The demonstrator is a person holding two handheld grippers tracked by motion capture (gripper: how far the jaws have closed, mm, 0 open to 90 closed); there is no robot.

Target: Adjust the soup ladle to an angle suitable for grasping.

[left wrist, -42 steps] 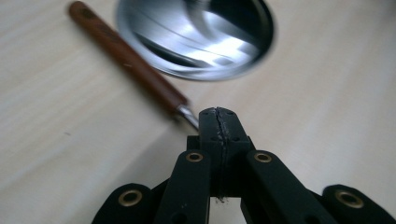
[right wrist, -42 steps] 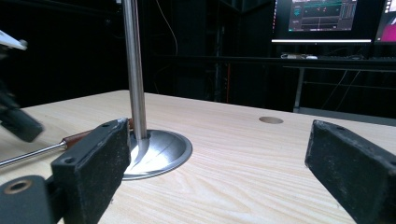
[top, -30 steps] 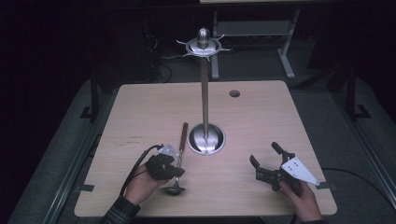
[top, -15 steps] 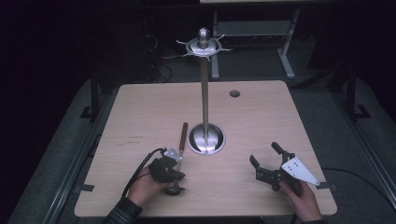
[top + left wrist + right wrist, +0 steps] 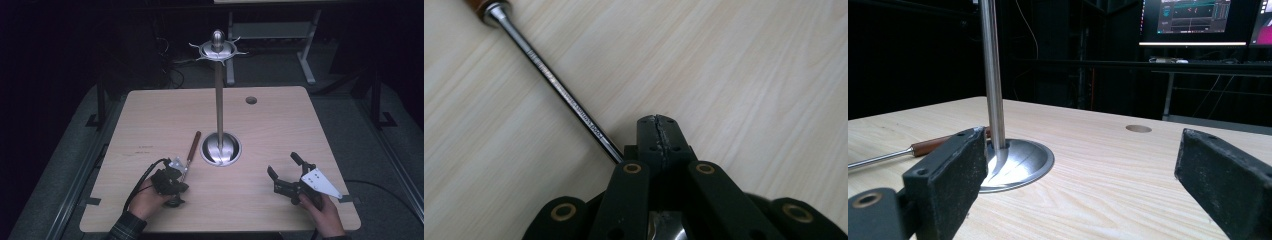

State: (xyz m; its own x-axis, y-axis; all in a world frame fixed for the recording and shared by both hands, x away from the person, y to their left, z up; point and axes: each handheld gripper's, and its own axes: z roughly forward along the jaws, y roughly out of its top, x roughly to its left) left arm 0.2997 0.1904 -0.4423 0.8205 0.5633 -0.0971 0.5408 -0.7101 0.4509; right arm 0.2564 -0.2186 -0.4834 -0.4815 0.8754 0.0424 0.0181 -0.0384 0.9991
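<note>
left gripper closed over the end of a utensil, right gripper waits open

the left gripper (image 5: 172,180) is low over the front left part of the desk (image 5: 280,125), held by the left hand (image 5: 150,197). in the left gripper view its jaws are pressed together; the two tips meet along a thin seam. the steel shaft of a utensil (image 5: 559,90) runs under the gripper and disappears there, so i cannot tell if the jaws pinch the far end of it or only lie on top. the wooden handle (image 5: 194,142) points away toward the base of the stand (image 5: 220,148) and lies just beside it, on its left.

the right gripper (image 5: 292,175) rests near the front right edge of the desk, with its jaws spread wide and nothing between them. in the right gripper view it looks level across the desk at the pole of the stand (image 5: 993,75).

the stand is tall, with small hooks around its top (image 5: 218,49), so i judge that the utensil should hang there.

what could go wrong: the grip, if there is one, sits at the very end of a long thin tool. when it is lifted, the heavy handle side may swing down and the smooth steel may slip or turn between the jaws. the handle is close to the stand base, so a careless lift may knock it and shake the stand. the hooks are small and high, so missing one may drop the utensil.
</note>
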